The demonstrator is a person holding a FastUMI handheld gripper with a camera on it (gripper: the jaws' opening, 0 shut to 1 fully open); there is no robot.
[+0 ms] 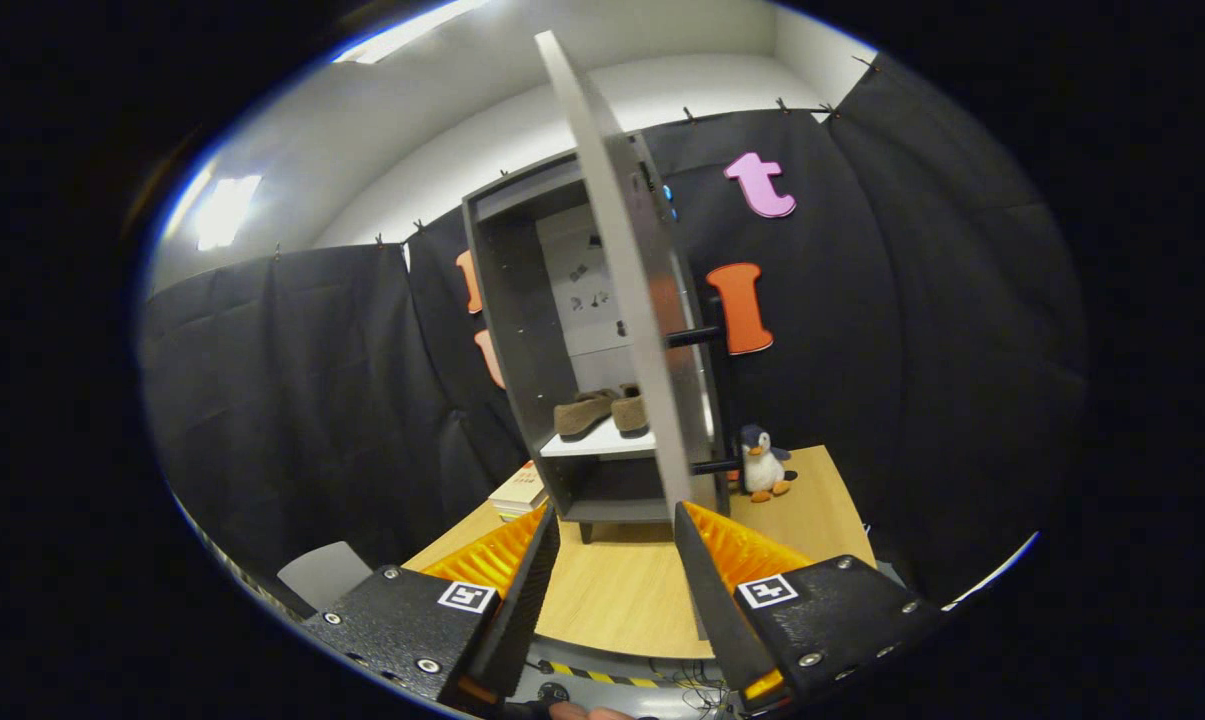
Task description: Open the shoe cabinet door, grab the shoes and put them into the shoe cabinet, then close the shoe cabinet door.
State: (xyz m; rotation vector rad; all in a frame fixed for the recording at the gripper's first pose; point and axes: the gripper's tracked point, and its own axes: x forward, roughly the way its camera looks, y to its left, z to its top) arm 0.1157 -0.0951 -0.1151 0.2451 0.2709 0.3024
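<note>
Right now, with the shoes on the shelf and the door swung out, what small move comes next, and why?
Probably nudge the open gripper against the grey cabinet door to push it shut. The brown suede shoes already sit on the white shelf, and the door edge stands just ahead of the right finger.

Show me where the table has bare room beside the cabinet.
Free: the tabletop between the open gripper and the cabinet, and right of the penguin. Crowded: shoes fill the shelf; a book sits left; the open door juts forward.

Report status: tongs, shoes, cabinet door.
Tongs open, nothing held. Shoes on cabinet shelf. Door open, edge-on just beyond right finger. Nothing blocking it.
</note>
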